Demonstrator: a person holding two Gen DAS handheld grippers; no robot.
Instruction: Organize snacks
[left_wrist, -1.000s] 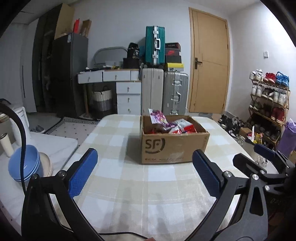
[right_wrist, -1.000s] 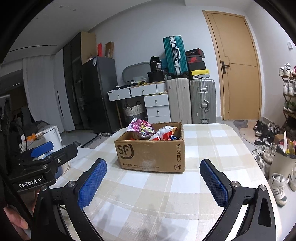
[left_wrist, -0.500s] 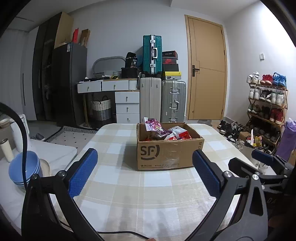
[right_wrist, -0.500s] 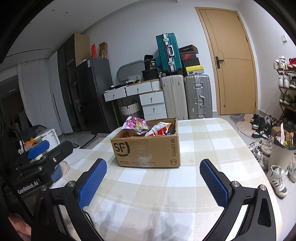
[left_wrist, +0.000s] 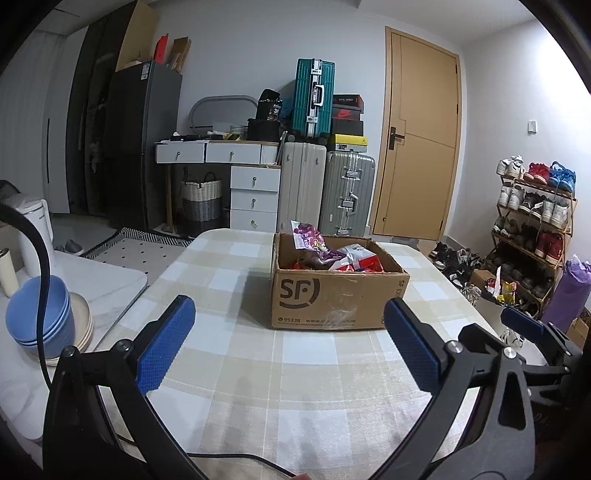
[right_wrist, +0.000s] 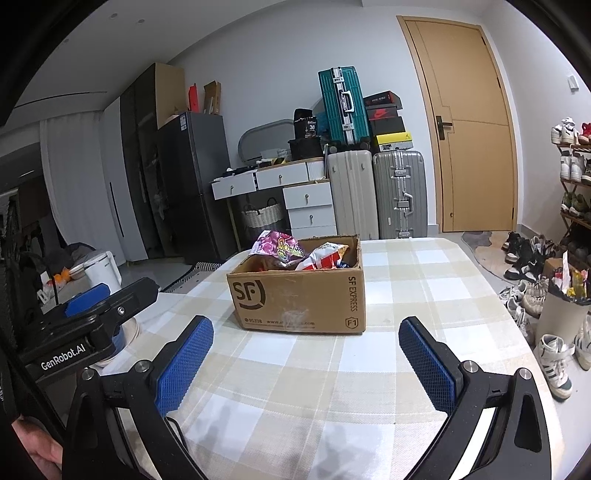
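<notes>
A brown cardboard box (left_wrist: 338, 295) (right_wrist: 299, 291) marked SF stands on the checked tablecloth (left_wrist: 258, 369) (right_wrist: 406, 295). It holds snack bags: a purple one (left_wrist: 308, 240) (right_wrist: 275, 245) sticks up at the left, red and white ones (left_wrist: 356, 256) (right_wrist: 325, 256) lie beside it. My left gripper (left_wrist: 288, 332) is open, a short way in front of the box, with nothing between its blue pads. My right gripper (right_wrist: 306, 350) is open too and empty, facing the box's front right corner. The right gripper (left_wrist: 524, 325) shows at the far right of the left wrist view, the left gripper (right_wrist: 92, 306) at the left of the right wrist view.
Blue bowls (left_wrist: 37, 317) on plates and a white kettle (left_wrist: 33, 229) sit on a side surface to the left. Suitcases (left_wrist: 325, 192), drawers and a door stand behind the table. A shoe rack (left_wrist: 532, 221) and loose shoes (right_wrist: 554, 362) line the right side.
Both views have shifted a little: the box now sits slightly further from both grippers and lower in view. Both grippers remain open and empty.
</notes>
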